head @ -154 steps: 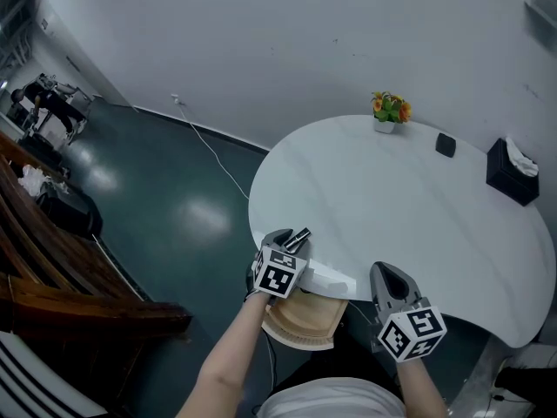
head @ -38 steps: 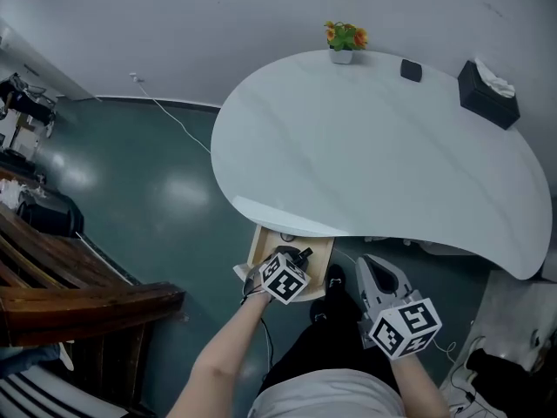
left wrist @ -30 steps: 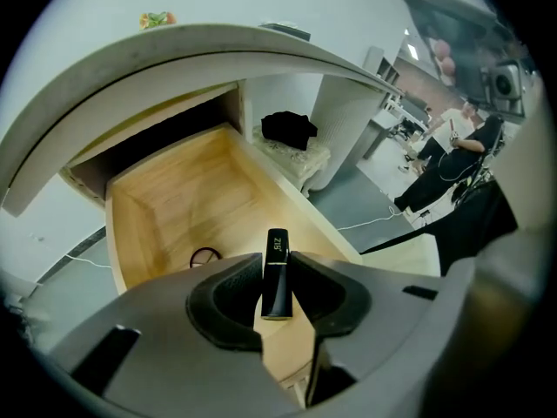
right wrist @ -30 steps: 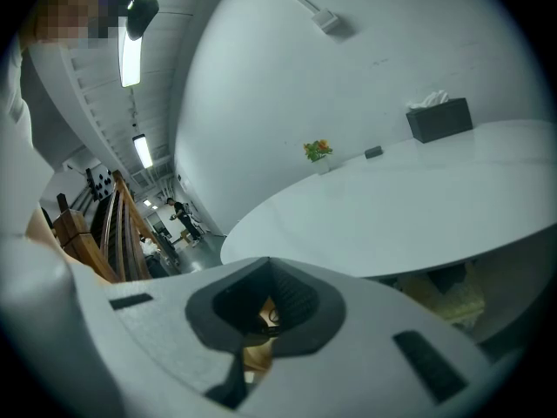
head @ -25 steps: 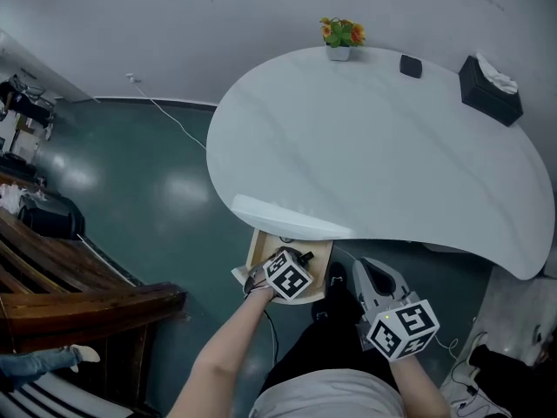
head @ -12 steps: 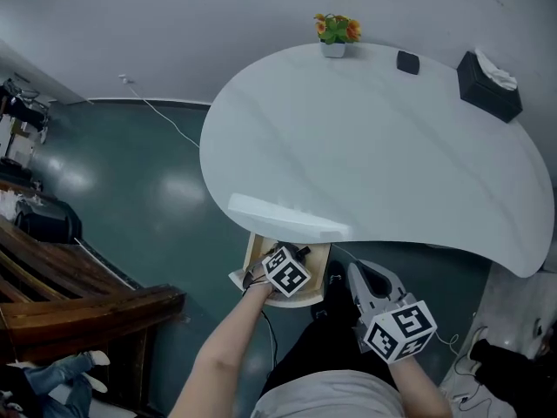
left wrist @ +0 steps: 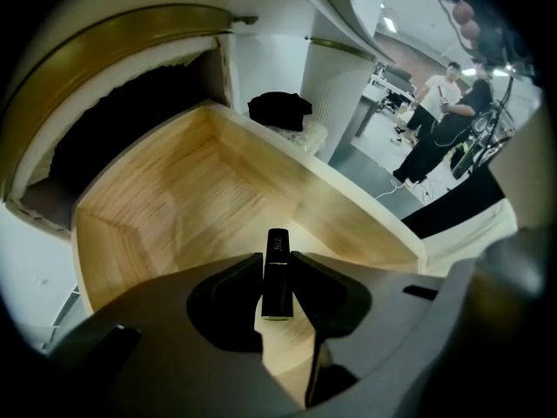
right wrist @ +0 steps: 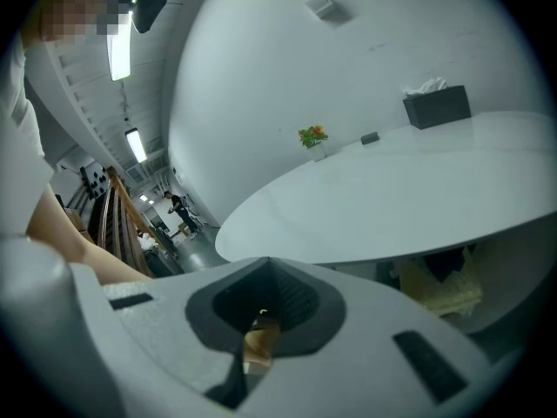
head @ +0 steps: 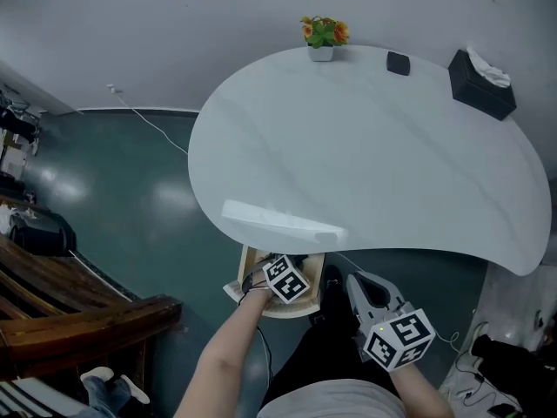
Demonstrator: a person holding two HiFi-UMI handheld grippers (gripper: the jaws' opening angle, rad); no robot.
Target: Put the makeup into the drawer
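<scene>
A curved-front wooden drawer stands pulled out under the near edge of the white table. My left gripper points steeply down over it, shut on a black lipstick tube whose end pokes out past the pads. In the left gripper view the bare drawer floor lies just below the tube, with nothing else on it. To the right of the drawer, my right gripper hangs below the table edge; its jaws are shut with nothing in them.
At the table's far edge stand a small flower pot, a flat black object and a black tissue box. A wooden bench is at the left on the green floor. People stand far off.
My left gripper has sunk a little toward the drawer with the lipstick still in it and rolled slightly. The right gripper has stayed put.
</scene>
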